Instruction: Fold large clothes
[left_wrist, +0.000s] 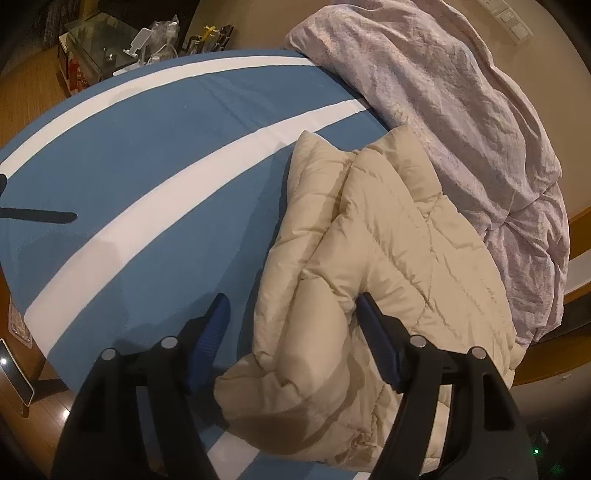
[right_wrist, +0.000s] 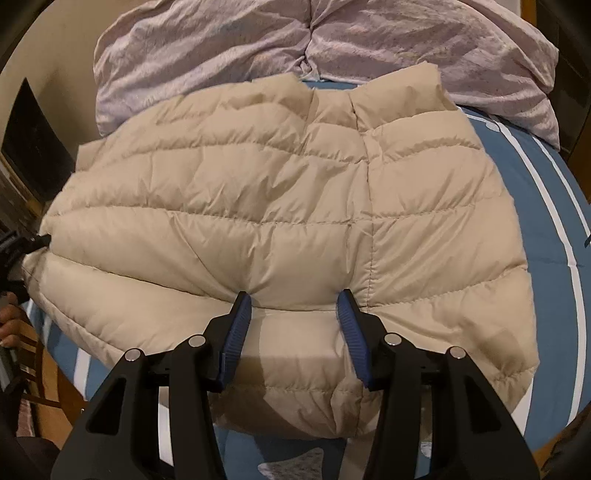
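While the left claw (left_wrist: 293, 308) hangs open, gripping nothing, a folded beige puffer jacket (left_wrist: 369, 266) lies on the blue-and-white striped bed (left_wrist: 147, 166), its long axis running away from the camera beside a pink duvet (left_wrist: 443, 110); bare sheet spreads leftward. In the right view, the right claw (right_wrist: 295, 301) pinches a puffed fold near the jacket's near edge (right_wrist: 277, 206), its quilting seams running crosswise.

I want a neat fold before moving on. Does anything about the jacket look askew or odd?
The beige puffer jacket lies folded on the blue-and-white striped sheet, but its far edge is uneven: two corners stick up with a gap between, near the pink duvet. The right gripper digs into the padding, puckering it.
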